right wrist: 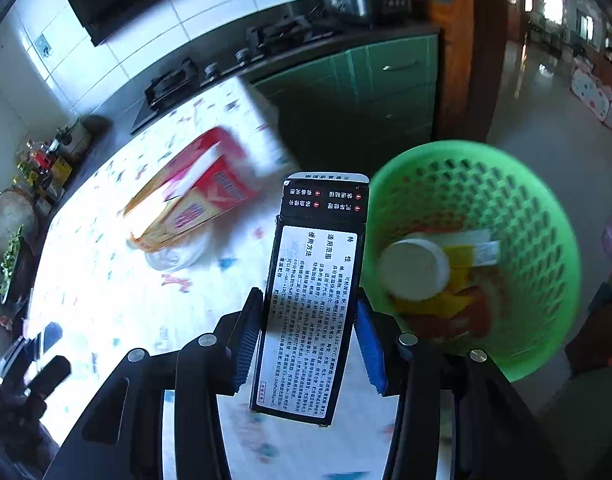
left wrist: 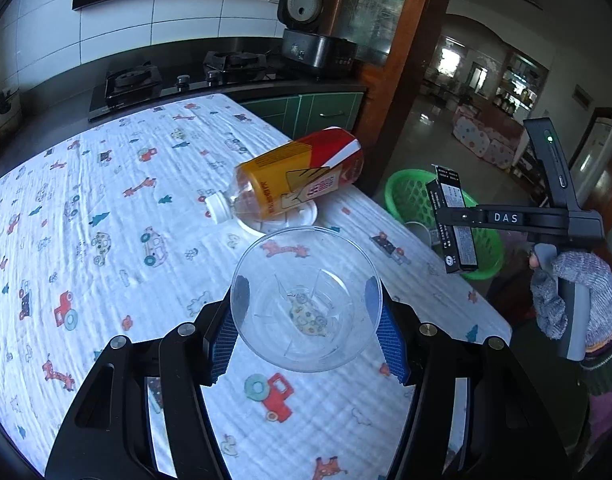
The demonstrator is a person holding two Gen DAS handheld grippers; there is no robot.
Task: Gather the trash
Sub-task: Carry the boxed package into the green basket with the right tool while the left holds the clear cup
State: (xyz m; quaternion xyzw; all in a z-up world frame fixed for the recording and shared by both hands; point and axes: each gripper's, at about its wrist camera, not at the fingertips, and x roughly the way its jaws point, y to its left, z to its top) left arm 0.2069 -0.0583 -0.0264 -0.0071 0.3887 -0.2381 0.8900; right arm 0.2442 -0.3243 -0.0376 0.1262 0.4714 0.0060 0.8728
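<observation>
My left gripper (left wrist: 306, 308) is shut on a clear plastic cup (left wrist: 306, 300) and holds it above the patterned tablecloth (left wrist: 105, 208). A yellow and red bottle (left wrist: 301, 178) lies on its side on a white lid (left wrist: 301, 216) beyond the cup. My right gripper (right wrist: 306, 332) is shut on a black box (right wrist: 314, 296) with white printed text, near the table's right edge, next to a green basket (right wrist: 518, 216). The basket holds a white cup (right wrist: 414, 268) and yellow and red wrappers. The left wrist view also shows the right gripper (left wrist: 458, 216), its box (left wrist: 454, 220) and the basket (left wrist: 406, 192).
A gas hob (left wrist: 177, 76) and a black rice cooker (left wrist: 314, 24) stand on the counter behind the table. Green cabinets (right wrist: 366, 80) and a wooden door frame (right wrist: 478, 40) are behind the basket. Jars and bottles (right wrist: 45, 160) stand at the far left.
</observation>
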